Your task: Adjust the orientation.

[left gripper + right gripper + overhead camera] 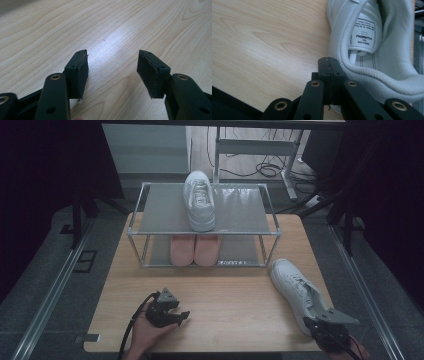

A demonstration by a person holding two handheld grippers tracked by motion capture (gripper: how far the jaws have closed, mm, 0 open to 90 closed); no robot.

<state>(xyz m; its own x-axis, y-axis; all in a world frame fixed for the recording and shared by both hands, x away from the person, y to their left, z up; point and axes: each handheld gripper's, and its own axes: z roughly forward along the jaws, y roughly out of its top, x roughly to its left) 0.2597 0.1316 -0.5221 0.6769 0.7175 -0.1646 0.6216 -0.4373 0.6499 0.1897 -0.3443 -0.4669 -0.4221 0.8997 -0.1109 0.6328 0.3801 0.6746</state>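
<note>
The left gripper sits nearest the camera, low on the wooden table, close to the front edge. Its jaws stand wide apart with nothing between them, just bare wood all around, so there is lots of open room here. Farther right, the right gripper is at the table's front right corner, close to the edge. Its jaws are pressed tight together, right beside the heel of a white sneaker; whether they pinch the heel rim cannot be told. That shoe lies on the table, toe pointing toward the metal shoe rack at the back. The rack's top shelf holds one more white sneaker. The bottom shelf holds a pair of pink shoes, side by side.
</note>
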